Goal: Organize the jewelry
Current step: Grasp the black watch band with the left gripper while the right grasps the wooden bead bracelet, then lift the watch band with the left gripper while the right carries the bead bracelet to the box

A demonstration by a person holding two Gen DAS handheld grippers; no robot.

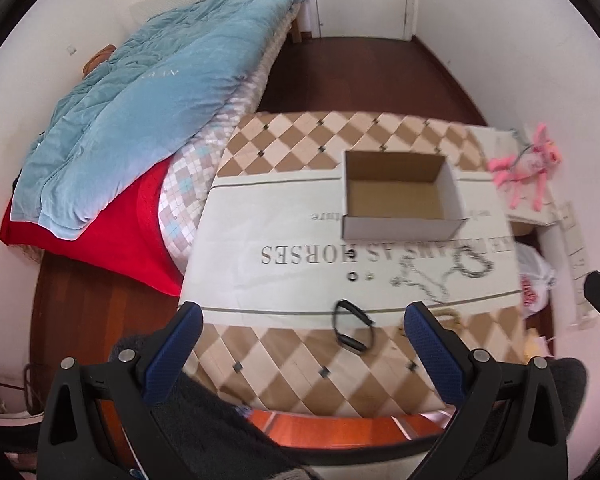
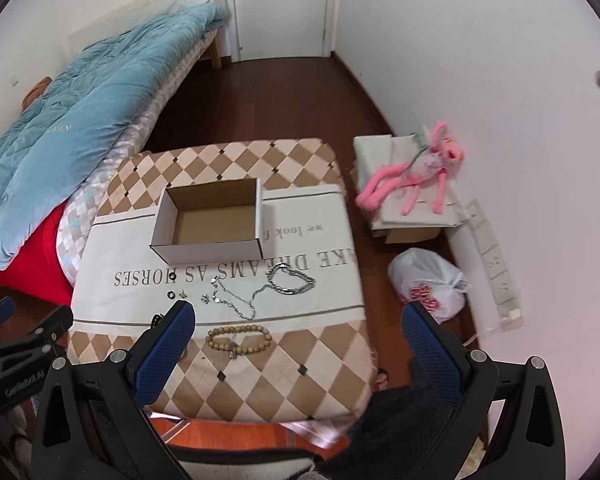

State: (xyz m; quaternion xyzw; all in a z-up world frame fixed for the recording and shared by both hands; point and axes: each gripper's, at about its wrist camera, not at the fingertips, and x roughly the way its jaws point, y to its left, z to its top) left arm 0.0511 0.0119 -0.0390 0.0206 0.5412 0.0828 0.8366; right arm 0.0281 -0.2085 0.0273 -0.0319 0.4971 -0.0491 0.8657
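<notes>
Your counter [image 2: 236,376], draped in a checked cloth with printed lettering, carries everything for this job; take the cardboard box [image 2: 210,216] as the landmark. The box sits toward the far side of the counter, open at the top, and as far as both views show its floor is bare. Judged from that, nothing is sorted yet: the whole task lies ahead of you.

All pieces lie on the cloth on the near side of the box:
- heavy silver chain [image 2: 294,280], coiled, near the box's front right corner;
- thin silver necklace [image 2: 236,298], strung out just beside the heavy chain, nearer to you;
- wooden bead bracelet [image 2: 239,339], further from the box, near the front edge of the counter;
- black band [image 1: 350,328], a loop, seen in the left wrist view, well in front of the box;
- two small dark rings [image 2: 171,285], close to the box's front left corner;
- small earrings or studs [image 2: 206,298] beside the rings; too small to tell their kind.

Your left gripper [image 1: 304,344] hovers over the front of the counter, jaws spread wide, holding nothing, with the black band lying between them in view. Your right gripper [image 2: 298,344] likewise stands with jaws apart and empty, the bead bracelet nearest to it.

Remaining: every piece into the box.
</notes>
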